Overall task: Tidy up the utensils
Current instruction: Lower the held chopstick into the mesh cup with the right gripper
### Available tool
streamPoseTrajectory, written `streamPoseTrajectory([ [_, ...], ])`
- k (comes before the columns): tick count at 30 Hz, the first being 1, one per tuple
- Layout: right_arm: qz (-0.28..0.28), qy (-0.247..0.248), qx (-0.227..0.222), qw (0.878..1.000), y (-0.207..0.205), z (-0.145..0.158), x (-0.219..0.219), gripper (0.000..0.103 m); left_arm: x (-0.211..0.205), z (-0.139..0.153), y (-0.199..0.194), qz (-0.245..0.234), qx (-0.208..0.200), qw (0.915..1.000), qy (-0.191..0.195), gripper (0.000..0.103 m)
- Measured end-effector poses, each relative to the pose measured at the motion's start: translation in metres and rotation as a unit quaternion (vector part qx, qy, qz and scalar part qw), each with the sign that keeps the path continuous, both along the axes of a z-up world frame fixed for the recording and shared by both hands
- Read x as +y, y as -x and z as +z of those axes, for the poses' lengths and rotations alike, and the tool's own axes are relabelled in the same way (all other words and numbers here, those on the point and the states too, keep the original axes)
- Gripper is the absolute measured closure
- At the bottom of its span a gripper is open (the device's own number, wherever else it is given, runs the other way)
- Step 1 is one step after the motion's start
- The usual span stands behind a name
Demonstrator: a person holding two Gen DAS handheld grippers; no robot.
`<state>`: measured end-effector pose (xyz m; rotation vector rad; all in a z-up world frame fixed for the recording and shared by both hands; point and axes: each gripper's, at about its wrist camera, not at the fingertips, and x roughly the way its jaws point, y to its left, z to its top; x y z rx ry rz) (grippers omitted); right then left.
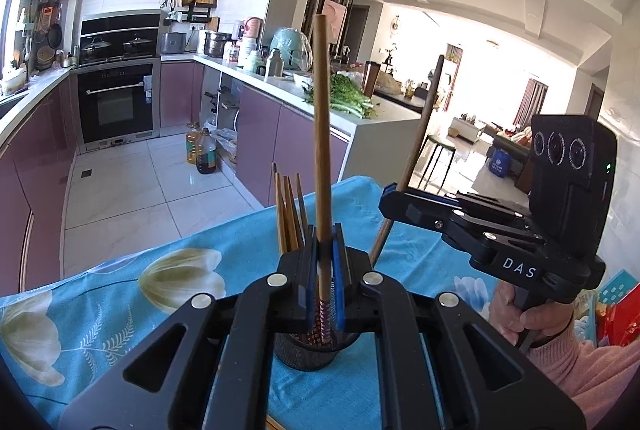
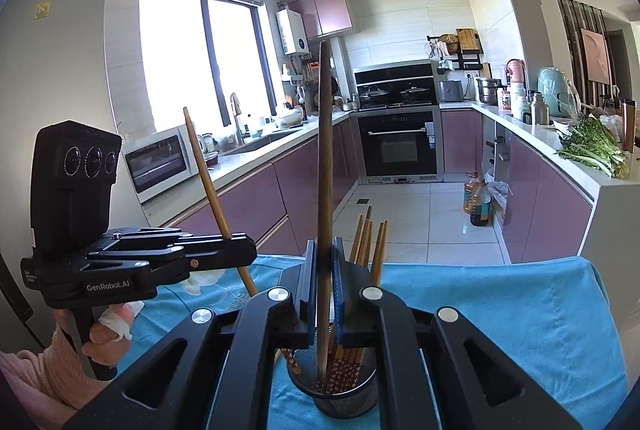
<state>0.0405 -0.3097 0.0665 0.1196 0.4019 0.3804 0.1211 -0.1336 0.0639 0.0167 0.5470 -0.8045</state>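
Saw the left claw (image 1: 324, 235) squeezed shut on a pale chopstick (image 1: 322, 130), gripped low down, just above its red patterned end. Saw the right claw (image 2: 323, 248) squeezed shut too, on a dark chopstick (image 2: 325, 150), also gripped low. Found both sticks standing nearly straight up, right over the mesh cup (image 2: 340, 404), with their low tips inside its mouth, it seemed.

Judged the sticks light, thin, stiff and smooth, so likely to slip or swing if pinched loosely. Best taken low down, as here, to keep the long top from wobbling.

Spotted more chopsticks (image 2: 366, 242) already leaning inside the cup. Judged the cup light and easy to tip with a sideways bump.

Underneath, found a blue flowered cloth (image 1: 120, 310) hiding the bench, soft and likely to slide or bunch up.

Farther off, saw a white tiled floor (image 1: 132, 182), oil bottles (image 1: 206, 150), purple cupboards (image 1: 260, 134), a black oven (image 1: 116, 106) and green vegetables (image 1: 348, 98).
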Motion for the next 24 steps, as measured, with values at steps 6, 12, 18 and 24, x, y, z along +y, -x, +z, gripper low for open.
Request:
streamPoseTrajectory([
  [6, 0.003, 0.007, 0.034, 0.999, -0.015, -0.018, 0.006, 0.097, -0.014, -0.022, -0.006, -0.013, 0.018, 0.9987, -0.045, 0.096],
  [12, 0.008, 0.012, 0.071, 0.997, -0.025, -0.035, 0.008, 0.097, -0.024, -0.04, -0.007, -0.028, 0.035, 0.9956, -0.082, 0.096],
  [18, 0.014, 0.012, 0.102, 0.995, -0.033, -0.048, 0.01, 0.097, -0.03, -0.055, -0.012, -0.038, 0.052, 0.9919, -0.11, 0.096],
  [24, 0.012, 0.01, 0.114, 0.993, -0.041, -0.054, 0.013, 0.097, -0.036, -0.065, -0.03, -0.036, 0.074, 0.9893, -0.12, 0.096],
])
